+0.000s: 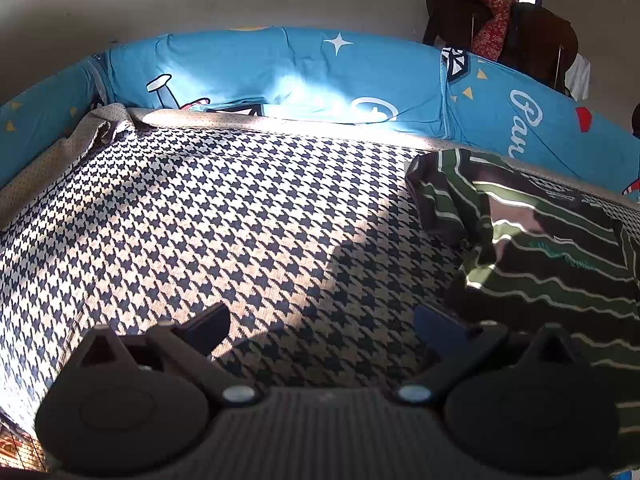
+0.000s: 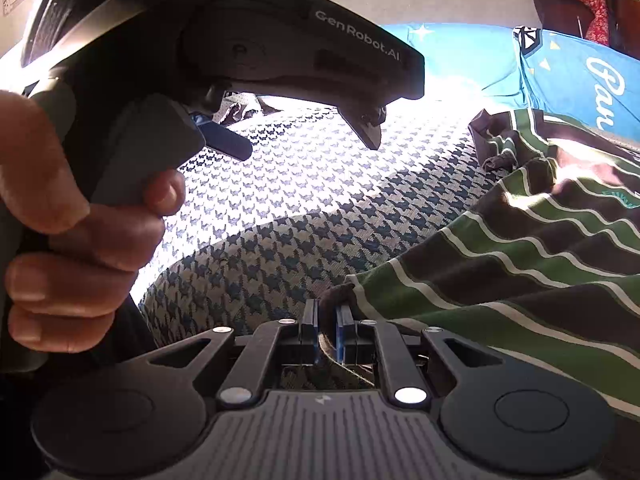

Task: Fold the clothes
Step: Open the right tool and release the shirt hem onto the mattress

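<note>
Gripping the garment: the right gripper point(image 2: 327, 322) is pinching a dark edge of the striped shirt point(image 2: 520, 248) between its two closed fingers, at the near corner of the cloth.

Left gripper point(image 1: 320, 330): its fingers are standing wide apart with nothing between them, and it is hovering over the houndstooth cover point(image 1: 224, 216), just beside the near left edge of the shirt point(image 1: 552, 256).

Place of the shirt: it is lying crumpled on the right part of the houndstooth cover, with one bunched part reaching toward the blue printed bedding point(image 1: 304, 68) at the back.

Step in hand, as a judgement: the person is probably getting hold of two points on the hem or side, so that the shirt can be lifted and spread flat before folding.

Doing it well: the left gripper should be closing on one layer of the edge only, not on a bunch, and well apart from the right grip, so that the cloth is hanging straight between them. Both should be lifting together and slowly, because the thin fabric may be slipping from the pads.

Right wrist view only: it is showing the pinch itself, the person's hand point(image 2: 76, 216) around the handle of the left gripper point(image 2: 304, 132), and that tool from the side.

Left wrist view only: it is showing the empty space between the left fingers point(image 1: 212, 328), the folded-back dotted corner point(image 1: 100, 128) of the cover at the far left, and a dark chair point(image 1: 532, 36) with red cloth behind the bed.
</note>
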A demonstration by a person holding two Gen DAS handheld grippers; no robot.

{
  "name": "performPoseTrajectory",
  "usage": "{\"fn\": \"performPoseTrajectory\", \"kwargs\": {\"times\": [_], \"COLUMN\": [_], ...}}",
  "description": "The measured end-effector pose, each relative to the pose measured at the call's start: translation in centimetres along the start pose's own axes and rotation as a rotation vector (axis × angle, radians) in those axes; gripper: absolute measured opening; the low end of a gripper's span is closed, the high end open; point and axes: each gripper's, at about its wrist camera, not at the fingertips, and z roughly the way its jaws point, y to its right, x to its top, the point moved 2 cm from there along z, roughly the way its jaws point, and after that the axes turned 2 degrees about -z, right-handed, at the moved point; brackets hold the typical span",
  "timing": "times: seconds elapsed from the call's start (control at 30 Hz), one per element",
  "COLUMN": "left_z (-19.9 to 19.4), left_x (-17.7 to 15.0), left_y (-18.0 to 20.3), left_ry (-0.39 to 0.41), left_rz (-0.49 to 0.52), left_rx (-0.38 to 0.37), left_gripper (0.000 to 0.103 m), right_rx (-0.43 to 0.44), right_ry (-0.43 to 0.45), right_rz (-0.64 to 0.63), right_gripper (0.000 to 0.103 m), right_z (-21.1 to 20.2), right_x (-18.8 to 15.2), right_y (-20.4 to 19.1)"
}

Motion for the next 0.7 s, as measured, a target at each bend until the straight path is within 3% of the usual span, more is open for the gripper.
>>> {"fn": "performPoseTrajectory", "kwargs": {"times": [0.13, 0.37, 0.5, 0.7], "left_z": [0.2, 0.2, 0.3, 0.6], "left_x": [-0.2, -0.5, -0.8, -1.7], "left_y": [0.3, 2.0, 3.1, 5.1], "left_ry": [-0.008, -0.011, -0.016, -0.042], "left_rz": [0.009, 0.064, 0.095, 0.138], "left_rx": [0.003, -0.013, -0.037, -0.092], "left_gripper": [0.103, 0.103, 0.103, 0.103], "right_rx": [0.004, 0.031, -0.006, -0.129], "right_ry": [-0.022, -0.027, -0.015, 0.012], "right_rz": [-0.006, -0.003, 0.004, 0.07], "right_gripper": [0.02, 0.023, 0.023, 0.023], "right_z": [-0.3, -1.8, -3.1, -6.1], "right_x": [-0.5, -1.5, -2.1, -3.5], "right_y": [0.2, 0.1, 0.7, 2.7]}}
